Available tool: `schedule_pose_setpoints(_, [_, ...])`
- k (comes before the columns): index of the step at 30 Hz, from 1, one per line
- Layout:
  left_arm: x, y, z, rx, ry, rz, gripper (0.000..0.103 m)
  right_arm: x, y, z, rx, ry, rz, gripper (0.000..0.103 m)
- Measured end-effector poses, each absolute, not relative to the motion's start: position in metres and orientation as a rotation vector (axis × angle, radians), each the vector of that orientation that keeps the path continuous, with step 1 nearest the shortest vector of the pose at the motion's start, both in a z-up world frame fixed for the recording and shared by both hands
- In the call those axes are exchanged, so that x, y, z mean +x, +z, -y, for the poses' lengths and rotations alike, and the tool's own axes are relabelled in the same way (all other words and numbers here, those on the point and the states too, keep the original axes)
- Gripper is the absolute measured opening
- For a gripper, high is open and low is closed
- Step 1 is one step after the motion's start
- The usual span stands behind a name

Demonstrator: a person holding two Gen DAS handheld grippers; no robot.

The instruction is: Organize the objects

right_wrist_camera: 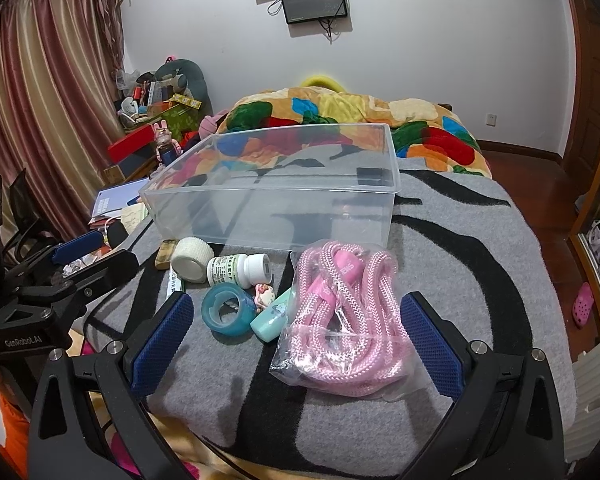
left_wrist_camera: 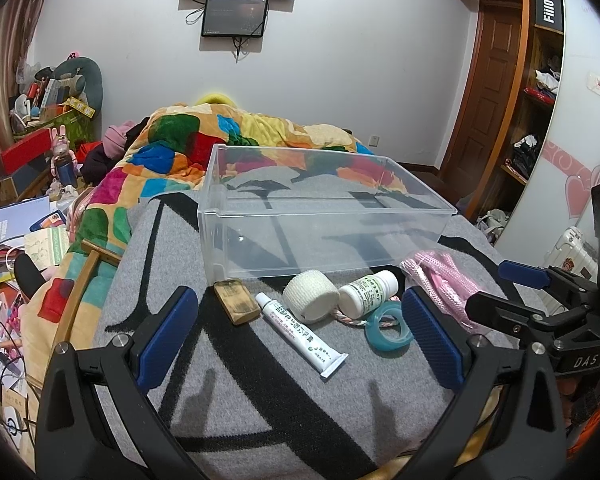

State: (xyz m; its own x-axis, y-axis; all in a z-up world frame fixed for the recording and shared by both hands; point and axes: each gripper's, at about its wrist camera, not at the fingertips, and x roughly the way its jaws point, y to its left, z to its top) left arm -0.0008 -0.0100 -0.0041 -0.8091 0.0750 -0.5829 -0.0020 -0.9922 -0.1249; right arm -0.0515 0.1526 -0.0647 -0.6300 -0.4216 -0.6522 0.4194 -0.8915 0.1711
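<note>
Both the left gripper [left_wrist_camera: 296, 330] and right gripper [right_wrist_camera: 296, 334] are hovering released; the pink braided rope in its slippery plastic bag [right_wrist_camera: 346, 316] is lying on the bed beside the clear plastic bin [right_wrist_camera: 272, 200], looking light and floppy, so pinching mid-bundle seems best.

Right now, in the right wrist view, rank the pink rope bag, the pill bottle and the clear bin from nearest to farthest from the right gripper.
1. Pink rope bag: lying between the open fingers of the right gripper.
2. Pill bottle: farther back, toward the left.
3. Clear bin: behind everything, empty on the blanket.
</note>
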Motion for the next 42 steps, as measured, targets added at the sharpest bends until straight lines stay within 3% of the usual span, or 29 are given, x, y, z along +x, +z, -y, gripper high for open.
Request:
schedule_pose_setpoints(16, [-0.004,-0.005,0.011,-0.972,2.906,0.224,0.103,-0.06,-0.073,-0.156,1.05,-2.445,0.035,0.103])
schedule_pose_setpoints(18, [-0.006,-0.004,0.012,-0.975,2.898,0.217,0.098,-0.063,-0.075,-0.158,1.064,-2.435,0.034,0.103])
schedule_pose_setpoints(20, [-0.01,-0.002,0.011,-0.994,2.894,0.188,0.087,-0.065,-0.077,-0.159,1.076,-2.431,0.028,0.103])
schedule_pose_setpoints(27, [-0.04,-0.004,0.006,-1.07,2.831,0.152,0.079,-0.082,-0.086,-0.174,1.134,-2.431,0.034,0.101])
schedule_pose_setpoints(35, [-0.069,-0.03,0.004,-1.201,2.745,0.196,0.06,-0.111,-0.106,-0.183,1.244,-2.347,0.141,0.083])
schedule_pose_setpoints(39, [-0.069,-0.036,0.008,-1.192,2.731,0.243,0.058,-0.116,-0.111,-0.176,1.245,-2.352,0.11,0.082])
schedule_pose_setpoints(42, [-0.069,-0.038,0.01,-1.181,2.717,0.28,0.051,-0.115,-0.112,-0.169,1.235,-2.363,0.042,0.083])
